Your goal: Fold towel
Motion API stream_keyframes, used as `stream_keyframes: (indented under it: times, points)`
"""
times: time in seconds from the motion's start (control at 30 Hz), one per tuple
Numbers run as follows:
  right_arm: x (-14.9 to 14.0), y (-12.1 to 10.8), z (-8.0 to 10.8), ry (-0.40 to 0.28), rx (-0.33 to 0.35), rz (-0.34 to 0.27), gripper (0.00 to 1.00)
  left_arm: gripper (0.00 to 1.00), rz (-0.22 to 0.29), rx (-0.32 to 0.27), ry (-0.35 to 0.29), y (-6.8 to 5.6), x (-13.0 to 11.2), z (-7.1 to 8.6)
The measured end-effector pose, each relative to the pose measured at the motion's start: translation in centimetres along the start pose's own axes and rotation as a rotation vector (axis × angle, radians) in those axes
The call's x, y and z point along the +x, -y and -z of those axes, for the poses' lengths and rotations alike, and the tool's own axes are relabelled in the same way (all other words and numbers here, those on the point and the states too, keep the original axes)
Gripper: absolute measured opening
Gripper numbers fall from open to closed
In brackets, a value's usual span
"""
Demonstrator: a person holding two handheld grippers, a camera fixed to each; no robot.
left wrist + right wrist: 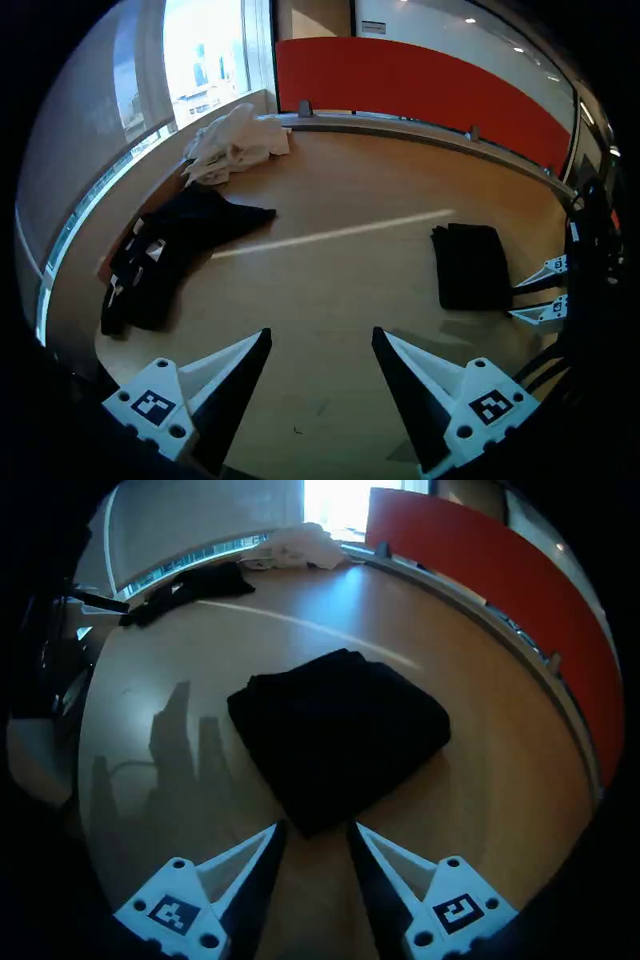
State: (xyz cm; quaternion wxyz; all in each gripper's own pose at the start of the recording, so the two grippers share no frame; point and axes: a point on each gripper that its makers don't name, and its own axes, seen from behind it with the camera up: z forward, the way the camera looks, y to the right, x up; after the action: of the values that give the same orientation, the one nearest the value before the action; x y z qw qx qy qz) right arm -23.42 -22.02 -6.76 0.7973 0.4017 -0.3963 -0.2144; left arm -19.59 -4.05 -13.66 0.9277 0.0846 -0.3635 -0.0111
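A folded black towel (340, 728) lies flat on the wooden table (496, 760). My right gripper (315, 828) is open at the towel's near corner, which reaches in between its fingertips without being pinched. In the left gripper view the same towel (472, 268) lies to the right, and the right gripper (552, 286) stands at its far side with its fingers apart. My left gripper (320, 336) is open over bare table (336, 200), well away from the towel and holding nothing.
A loose heap of black cloth (168, 248) lies at the table's left edge, with a crumpled white cloth pile (236, 144) beyond it by the window. A red partition panel (416, 80) runs along the far edge. Both heaps also show far off: black cloth (192, 588), white cloth (296, 544).
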Motion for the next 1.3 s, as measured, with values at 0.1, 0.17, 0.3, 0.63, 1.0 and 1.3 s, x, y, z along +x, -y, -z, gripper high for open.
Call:
stream_keyframes:
  times: [0.1,0.17,0.3,0.63,1.0,1.3]
  points:
    - [-0.1,0.1,-0.1,0.002,0.000,-0.012,0.41,0.93,0.000,-0.001,-0.001,0.0,0.0,0.0]
    - [-0.1,0.1,-0.1,0.001,0.001,-0.026,0.33,0.93,-0.001,-0.002,-0.001,0.0,0.1,0.0]
    - [-0.2,0.1,-0.2,0.000,0.001,-0.043,0.20,0.93,-0.004,-0.002,0.000,0.0,0.1,0.0]
    - [0.2,-0.2,0.1,-0.015,-0.017,-0.043,0.05,0.93,-0.008,0.000,0.002,0.1,0.0,-0.2]
    - [3.1,-1.7,2.5,-0.070,-0.053,-0.014,0.05,0.93,-0.018,-0.007,-0.004,0.1,0.4,-0.2]
    - [7.2,-3.5,5.2,-0.130,-0.092,0.003,0.04,0.93,-0.049,-0.020,-0.016,-0.1,1.4,-0.2]
